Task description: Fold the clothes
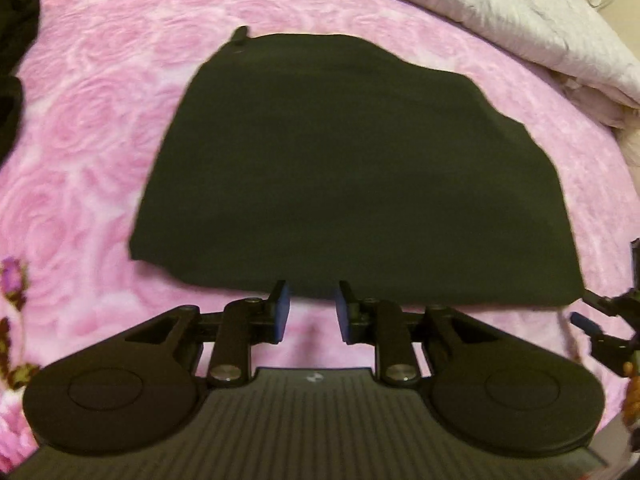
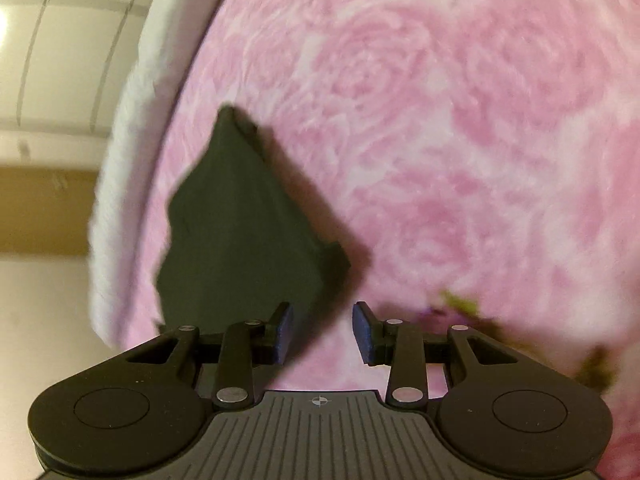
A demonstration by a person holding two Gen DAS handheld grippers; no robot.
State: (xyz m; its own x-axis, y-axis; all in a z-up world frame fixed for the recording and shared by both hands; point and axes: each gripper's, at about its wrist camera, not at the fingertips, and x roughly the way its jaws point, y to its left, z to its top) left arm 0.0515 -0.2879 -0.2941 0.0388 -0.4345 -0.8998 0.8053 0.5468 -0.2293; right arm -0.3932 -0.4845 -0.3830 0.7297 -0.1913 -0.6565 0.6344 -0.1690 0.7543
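A black garment (image 1: 352,168) lies folded flat on the pink rose-patterned blanket (image 1: 100,120). In the left wrist view my left gripper (image 1: 311,312) is open at the garment's near edge; only pink blanket shows between its blue pads. The right gripper (image 1: 600,324) shows at the right border of that view, by the garment's near right corner. In the right wrist view, which is tilted, the black garment (image 2: 240,232) stretches ahead and to the left. My right gripper (image 2: 322,332) is open with nothing between its fingers, and its left finger lies over the cloth's near corner.
More black clothing (image 1: 16,60) lies at the blanket's far left. A bunched pale quilt (image 1: 520,20) lines the far right side; in the right wrist view the quilt (image 2: 132,160) is at the left, with wall behind. Pink blanket (image 2: 460,160) fills the right.
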